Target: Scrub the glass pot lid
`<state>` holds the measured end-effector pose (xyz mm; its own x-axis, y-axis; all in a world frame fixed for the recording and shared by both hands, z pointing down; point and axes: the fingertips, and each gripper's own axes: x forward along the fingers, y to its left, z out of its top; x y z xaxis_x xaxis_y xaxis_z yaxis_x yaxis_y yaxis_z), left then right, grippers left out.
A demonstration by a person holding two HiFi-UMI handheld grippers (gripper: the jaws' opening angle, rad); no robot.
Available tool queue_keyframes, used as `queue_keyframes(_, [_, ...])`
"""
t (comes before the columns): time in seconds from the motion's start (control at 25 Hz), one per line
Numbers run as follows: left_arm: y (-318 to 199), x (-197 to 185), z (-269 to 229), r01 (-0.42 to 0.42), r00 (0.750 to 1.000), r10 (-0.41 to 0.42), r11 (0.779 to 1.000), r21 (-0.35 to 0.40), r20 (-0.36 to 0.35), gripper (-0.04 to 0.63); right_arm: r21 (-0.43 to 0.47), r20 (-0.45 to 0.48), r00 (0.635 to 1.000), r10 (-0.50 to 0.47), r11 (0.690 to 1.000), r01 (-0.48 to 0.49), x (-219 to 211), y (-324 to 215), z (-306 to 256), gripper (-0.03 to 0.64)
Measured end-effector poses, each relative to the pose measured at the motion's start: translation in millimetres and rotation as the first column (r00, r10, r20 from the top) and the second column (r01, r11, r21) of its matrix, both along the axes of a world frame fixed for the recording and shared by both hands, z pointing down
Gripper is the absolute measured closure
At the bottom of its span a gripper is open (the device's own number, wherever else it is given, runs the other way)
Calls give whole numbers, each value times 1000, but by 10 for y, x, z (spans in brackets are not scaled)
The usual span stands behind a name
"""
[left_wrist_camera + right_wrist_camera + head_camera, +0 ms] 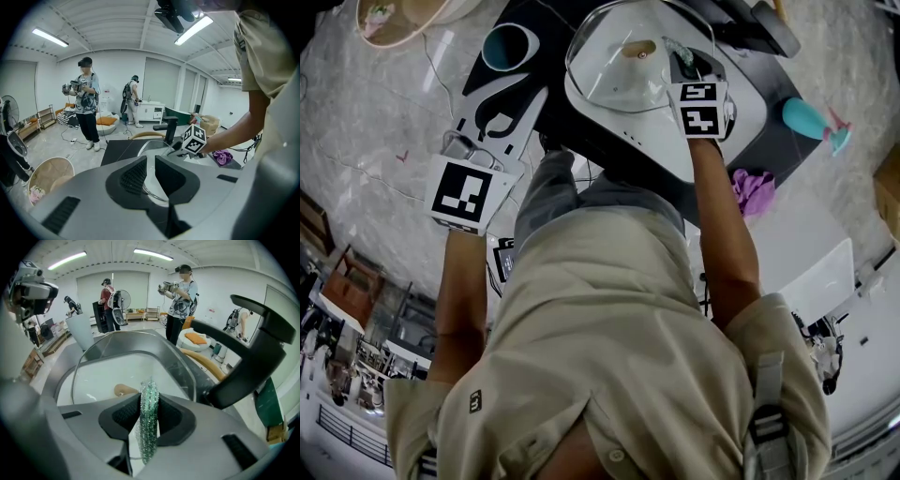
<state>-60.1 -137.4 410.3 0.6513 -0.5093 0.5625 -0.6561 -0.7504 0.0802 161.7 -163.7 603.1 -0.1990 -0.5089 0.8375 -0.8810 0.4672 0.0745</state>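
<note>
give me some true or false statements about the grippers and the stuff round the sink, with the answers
1. The right gripper is shut on a green scrubber. True.
2. The knob of the glass pot lid is black. False: it is tan, like wood.
3. A purple cloth lies to the right of the sink in the head view. True.
4. The left gripper holds the teal cup. False: its jaws close on the lid's rim, and the cup stands apart from it.
</note>
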Motion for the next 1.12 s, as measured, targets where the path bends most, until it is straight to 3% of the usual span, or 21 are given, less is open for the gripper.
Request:
queue_keyframes(0.16, [8, 69, 59, -16, 1000, 16, 1000, -12, -4, 528, -19, 51, 996, -72, 997, 73, -461, 114, 69, 525])
queue_keyframes(0.36, [24, 137, 116, -35, 999, 35, 999, -26, -9, 528, -23, 105, 991, -84, 996, 87, -731, 111, 56, 526])
queue_keyframes(0.68, [-6, 108, 157, -42, 999, 42, 998, -36, -8, 528, -27, 105, 990, -92, 995, 96, -734, 90, 66, 525])
queue_keyframes(0.84, [24, 65, 190, -26, 1000, 27, 996, -81, 5, 528, -24, 104, 990, -91, 995, 94, -732, 87, 64, 525])
queue_keyframes(0.96, [6, 66, 210, -43, 999, 42, 998, -49, -5, 529, -23, 102, 991, -90, 995, 93, -727, 83, 72, 525])
queue_keyframes(1.12, [25, 76, 257, -48, 999, 48, 997, -59, -5, 528, -21, 102, 990, -93, 995, 95, -715, 83, 87, 525])
